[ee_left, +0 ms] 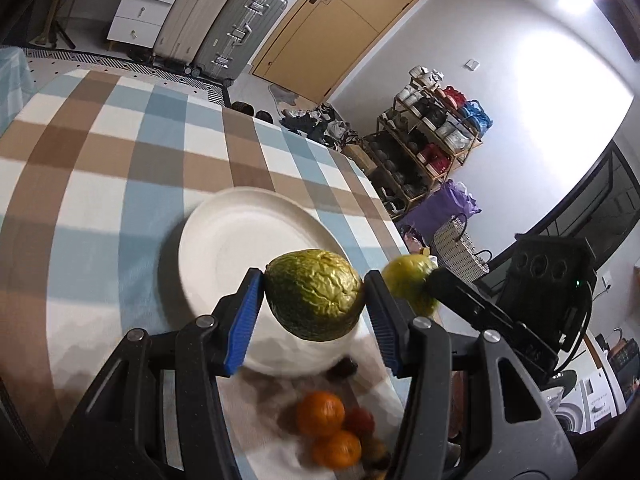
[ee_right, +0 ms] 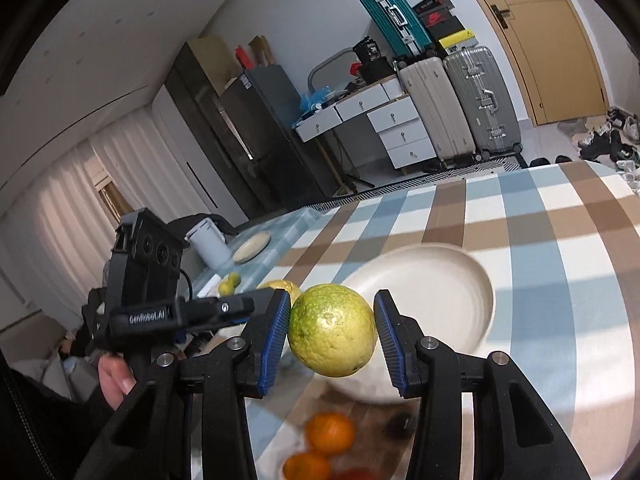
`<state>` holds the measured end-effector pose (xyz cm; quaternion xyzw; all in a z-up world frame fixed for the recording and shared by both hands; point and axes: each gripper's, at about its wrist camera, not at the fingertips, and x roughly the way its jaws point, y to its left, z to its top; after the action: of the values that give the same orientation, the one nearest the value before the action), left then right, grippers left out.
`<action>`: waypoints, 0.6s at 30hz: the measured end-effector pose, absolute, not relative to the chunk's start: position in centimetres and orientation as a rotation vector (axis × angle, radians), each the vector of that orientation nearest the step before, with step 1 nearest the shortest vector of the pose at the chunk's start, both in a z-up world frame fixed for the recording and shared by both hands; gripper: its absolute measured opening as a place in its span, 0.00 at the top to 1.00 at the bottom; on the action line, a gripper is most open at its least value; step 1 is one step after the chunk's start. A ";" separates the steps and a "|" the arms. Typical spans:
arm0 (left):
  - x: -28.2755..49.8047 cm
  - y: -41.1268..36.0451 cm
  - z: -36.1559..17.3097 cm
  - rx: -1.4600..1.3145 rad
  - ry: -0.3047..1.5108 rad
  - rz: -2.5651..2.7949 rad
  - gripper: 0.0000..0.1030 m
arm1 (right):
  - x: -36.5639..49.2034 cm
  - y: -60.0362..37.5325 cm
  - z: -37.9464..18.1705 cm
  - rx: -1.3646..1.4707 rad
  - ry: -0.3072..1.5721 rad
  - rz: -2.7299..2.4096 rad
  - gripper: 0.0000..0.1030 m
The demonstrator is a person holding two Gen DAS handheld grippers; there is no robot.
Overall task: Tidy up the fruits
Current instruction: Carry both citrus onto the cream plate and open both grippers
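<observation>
Left hand-held gripper (ee_left: 314, 300): your blue pads are clamped on a wrinkled green avocado (ee_left: 314, 294), held in the air above the white plate's near rim.
Right hand-held gripper (ee_right: 332, 332): you have it clamped on a yellow-green citrus fruit (ee_right: 332, 330), also off the counter.
Fruit pile: oranges (ee_left: 320, 414) and a red fruit (ee_left: 360, 420) lie blurred below your grippers.
White plate (ee_left: 240, 232): sits just beyond, on the checked counter (ee_left: 100, 160).

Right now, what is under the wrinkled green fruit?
The left gripper holds the green fruit in the air above the near rim of the empty white plate. The rim right beneath it is covered.
</observation>
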<state>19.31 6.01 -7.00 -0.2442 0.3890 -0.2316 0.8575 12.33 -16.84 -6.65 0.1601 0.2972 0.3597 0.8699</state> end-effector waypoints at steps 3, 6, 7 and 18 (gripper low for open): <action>22.4 5.2 -7.2 -0.479 0.830 -0.481 0.52 | 15.8 -16.8 -6.9 0.355 0.649 0.740 0.57; 25.2 4.5 -8.2 -0.452 0.853 -0.476 0.52 | 18.8 -16.7 -7.7 0.377 0.682 0.731 0.57; 26.0 4.3 -8.6 -0.447 0.861 -0.476 0.52 | 19.7 -16.6 -8.0 0.377 0.695 0.725 0.57; 31.7 3.4 -13.3 -0.402 0.939 -0.443 0.52 | 25.8 -15.7 -12.4 0.405 0.817 0.670 0.57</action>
<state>31.73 3.42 -13.32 -0.1907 0.4457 -0.2103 0.8490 25.85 -15.74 -12.40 0.1920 0.3869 0.3172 0.8443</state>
